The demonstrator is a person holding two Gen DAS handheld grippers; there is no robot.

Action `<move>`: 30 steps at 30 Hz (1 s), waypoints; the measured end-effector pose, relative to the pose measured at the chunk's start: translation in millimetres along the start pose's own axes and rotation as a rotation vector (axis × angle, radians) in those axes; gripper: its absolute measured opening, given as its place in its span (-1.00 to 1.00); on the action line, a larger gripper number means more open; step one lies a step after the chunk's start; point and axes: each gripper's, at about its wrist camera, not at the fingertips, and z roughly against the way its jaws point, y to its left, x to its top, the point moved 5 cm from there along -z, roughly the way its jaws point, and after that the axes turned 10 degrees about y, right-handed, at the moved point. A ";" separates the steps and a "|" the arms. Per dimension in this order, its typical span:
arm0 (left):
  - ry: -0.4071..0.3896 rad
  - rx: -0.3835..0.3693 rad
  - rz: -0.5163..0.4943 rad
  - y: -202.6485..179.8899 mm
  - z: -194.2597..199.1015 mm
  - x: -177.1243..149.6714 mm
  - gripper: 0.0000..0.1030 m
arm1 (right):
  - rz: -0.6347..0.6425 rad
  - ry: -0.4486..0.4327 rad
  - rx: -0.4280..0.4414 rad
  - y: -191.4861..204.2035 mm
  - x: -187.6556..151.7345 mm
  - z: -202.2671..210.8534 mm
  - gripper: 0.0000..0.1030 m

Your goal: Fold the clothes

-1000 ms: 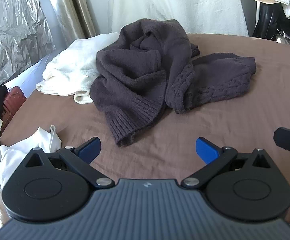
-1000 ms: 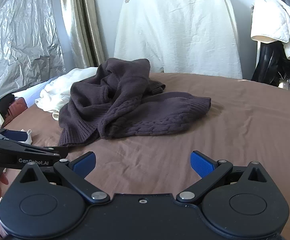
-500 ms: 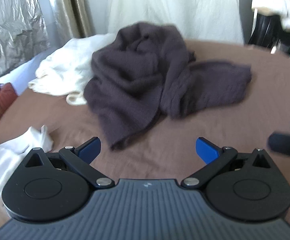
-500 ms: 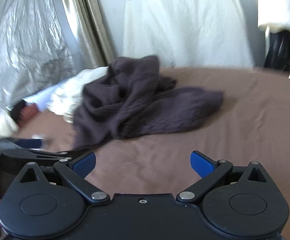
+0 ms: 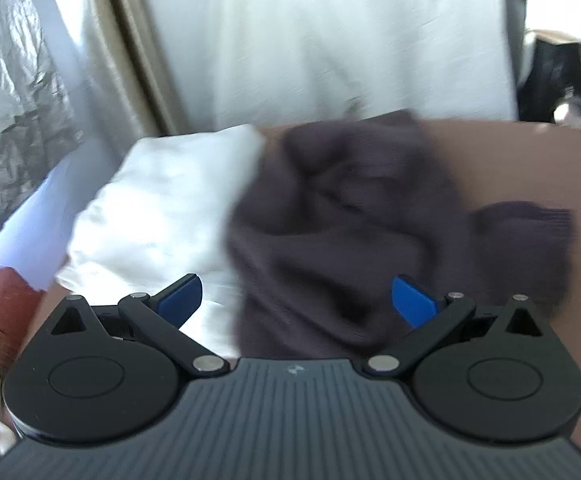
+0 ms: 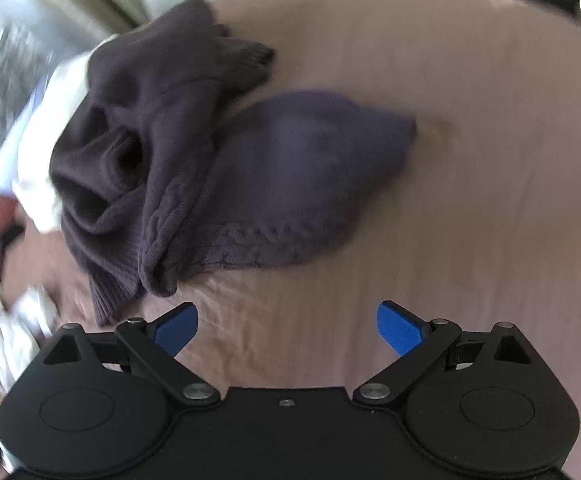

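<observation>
A crumpled dark brown knit sweater (image 5: 350, 216) lies in a heap on the brown sheet (image 5: 530, 160). In the left wrist view my left gripper (image 5: 296, 300) is open and empty, right over the sweater's near edge. In the right wrist view the sweater (image 6: 210, 160) lies ahead and to the left, with its ribbed hem nearest. My right gripper (image 6: 288, 326) is open and empty above the bare brown sheet (image 6: 470, 160), just short of the hem. Both views are motion-blurred.
A white garment (image 5: 162, 208) lies left of the sweater, touching it. A cream-covered chair back (image 5: 310, 40) stands behind. Silver foil (image 5: 6, 80) and a curtain hang at the left. More white clothes (image 6: 14, 320) lie at the near left.
Both grippers have moved forward towards the sweater. The left now hovers over its near edge; the right has tilted down and come close to the hem. Both stay open.
</observation>
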 end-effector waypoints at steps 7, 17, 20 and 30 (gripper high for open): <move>0.003 -0.137 0.195 38.3 -81.4 25.2 0.95 | 0.325 0.006 -0.068 28.6 30.0 -26.3 0.93; 0.193 -0.154 0.422 21.9 -184.4 29.8 1.00 | -0.002 0.006 0.405 -35.5 98.9 -62.2 0.94; 0.211 -0.172 0.465 15.7 -191.0 20.9 0.67 | -0.281 -0.074 0.574 -63.0 97.9 -68.6 0.94; 0.301 -0.601 0.673 9.5 -177.8 3.9 -0.43 | -0.358 -0.132 0.563 -90.5 61.6 -55.8 0.94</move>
